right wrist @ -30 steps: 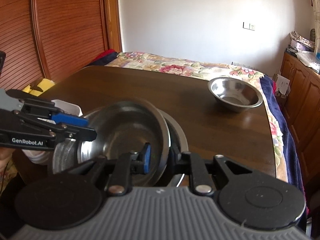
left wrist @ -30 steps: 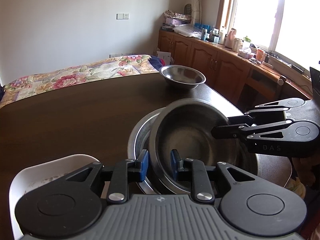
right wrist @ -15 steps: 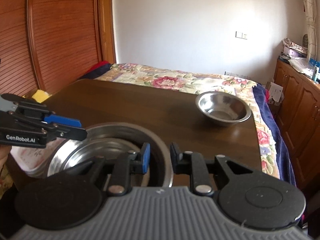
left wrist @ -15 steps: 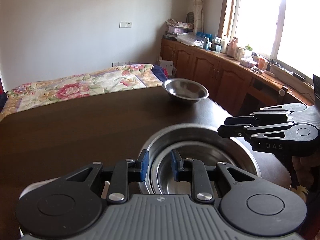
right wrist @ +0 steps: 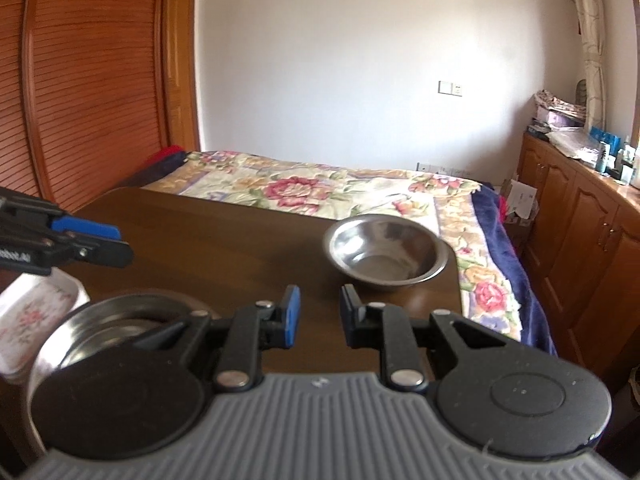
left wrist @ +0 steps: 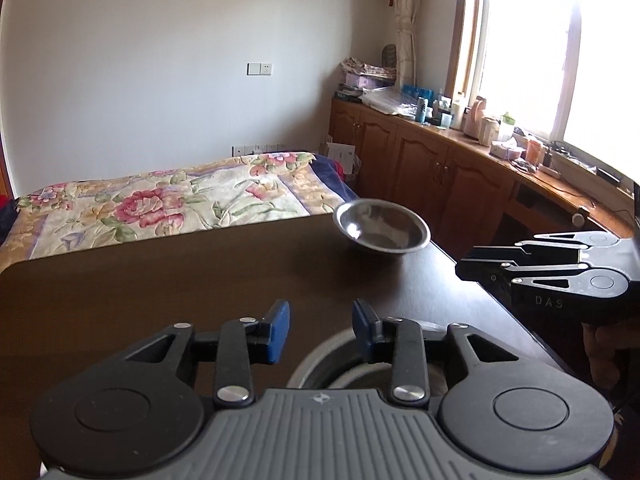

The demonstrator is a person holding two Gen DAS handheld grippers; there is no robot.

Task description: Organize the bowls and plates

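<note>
The left hand-held gripper (left wrist: pixel 320 330) hovers over the dark brown wooden bench (left wrist: pixel 160 288) with its blue-padded fingers spread apart and nothing between them. Just below and behind those fingers sits the nested stack of stainless steel bowls (left wrist: pixel 344 364), a smaller bowl resting inside a larger one near the bench's front edge; most of the stack is hidden by the gripper body in the left wrist view. In the right wrist view the same stack (right wrist: pixel 120 320) lies to the left of the right hand-held gripper (right wrist: pixel 316 316), whose fingers also stand parted and empty. Touching or just beside the stack, further to the left, is a white rectangular dish with a pink floral print (right wrist: pixel 32 312).

A single stainless steel bowl (left wrist: pixel 382 230) stands upright and empty, well apart from the stack, near the bench's far right corner. Beyond that corner lies a bed with a floral quilt (left wrist: pixel 160 204). Right of the single bowl, wooden cabinets (left wrist: pixel 440 168) run under a bright window, their top crowded with small bottles and boxes.
</note>
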